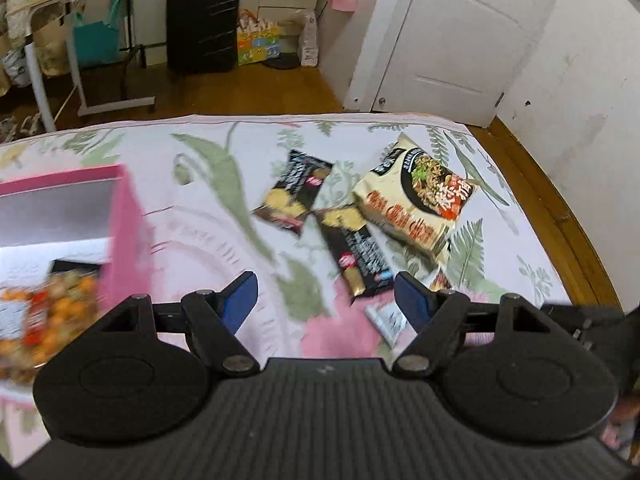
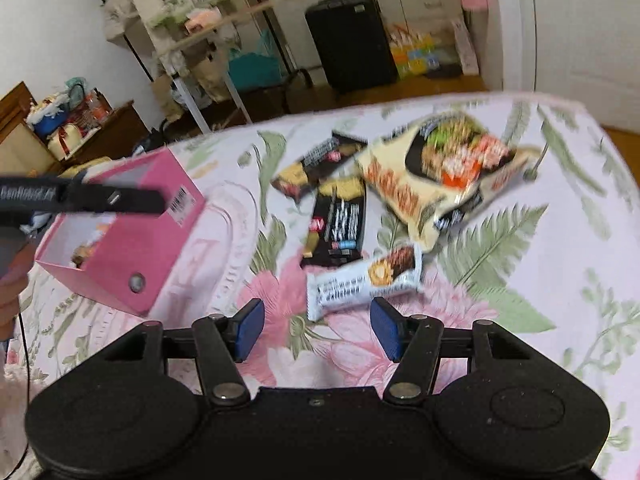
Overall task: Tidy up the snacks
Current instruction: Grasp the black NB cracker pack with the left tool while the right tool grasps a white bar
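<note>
Snacks lie on a floral bedsheet [image 1: 208, 236]. A cream noodle packet [image 1: 416, 196] [image 2: 436, 176] lies far right. Two black snack packets lie beside it: one farther [image 1: 294, 192] [image 2: 318, 164], one nearer [image 1: 358, 256] [image 2: 336, 228]. A white snack bar [image 2: 362, 280] [image 1: 386, 320] lies nearest. A pink box [image 1: 124, 236] [image 2: 132, 232] stands at the left with an orange snack packet [image 1: 44, 312] inside. My left gripper [image 1: 326, 300] is open and empty, just before the nearer black packet. My right gripper [image 2: 318, 330] is open and empty, just short of the white bar.
The bed's far edge [image 1: 280, 118] drops to a wooden floor. A black suitcase [image 1: 202, 20], a folding table [image 1: 80, 40] and a white door [image 1: 452, 36] stand beyond. The left gripper's body [image 2: 80, 198] crosses above the pink box in the right wrist view.
</note>
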Demonstrator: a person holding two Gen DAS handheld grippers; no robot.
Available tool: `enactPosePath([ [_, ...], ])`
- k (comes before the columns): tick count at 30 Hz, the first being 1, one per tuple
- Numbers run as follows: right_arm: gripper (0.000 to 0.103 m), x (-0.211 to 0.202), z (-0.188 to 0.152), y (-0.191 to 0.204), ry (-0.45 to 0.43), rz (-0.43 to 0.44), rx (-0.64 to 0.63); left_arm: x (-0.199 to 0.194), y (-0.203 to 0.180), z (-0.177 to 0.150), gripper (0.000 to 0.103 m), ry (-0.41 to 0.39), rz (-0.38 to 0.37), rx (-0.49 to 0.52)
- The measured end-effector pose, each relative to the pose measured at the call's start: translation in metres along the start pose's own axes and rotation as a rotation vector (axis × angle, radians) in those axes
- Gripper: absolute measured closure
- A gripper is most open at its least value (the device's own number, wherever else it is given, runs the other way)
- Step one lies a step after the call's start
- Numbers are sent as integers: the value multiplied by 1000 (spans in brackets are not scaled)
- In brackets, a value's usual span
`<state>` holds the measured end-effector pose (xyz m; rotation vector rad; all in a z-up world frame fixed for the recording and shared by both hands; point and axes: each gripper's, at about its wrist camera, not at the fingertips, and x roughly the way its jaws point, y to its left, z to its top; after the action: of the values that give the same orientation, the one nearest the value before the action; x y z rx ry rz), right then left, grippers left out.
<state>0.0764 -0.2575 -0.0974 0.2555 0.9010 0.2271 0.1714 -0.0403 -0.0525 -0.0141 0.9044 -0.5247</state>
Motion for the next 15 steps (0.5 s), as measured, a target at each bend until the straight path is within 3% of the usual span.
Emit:
enactPosePath([
  [2, 35, 18, -2, -5, -2, -2, 17, 25, -8, 1, 29, -4, -1, 4],
  [3, 22, 26, -2, -7, -7, -5, 27, 40, -13, 3, 28, -1, 14, 8],
  [5, 13, 43, 1, -12, -32, -47, 60, 67, -24, 8, 28, -4, 81, 35],
  [11, 13, 80, 10, -23, -44, -96, 116, 127, -37, 28, 27, 33, 78, 18],
  [15, 13, 86, 4, -12, -38, -157, -17, 154, -42, 25, 27, 39, 155, 27],
])
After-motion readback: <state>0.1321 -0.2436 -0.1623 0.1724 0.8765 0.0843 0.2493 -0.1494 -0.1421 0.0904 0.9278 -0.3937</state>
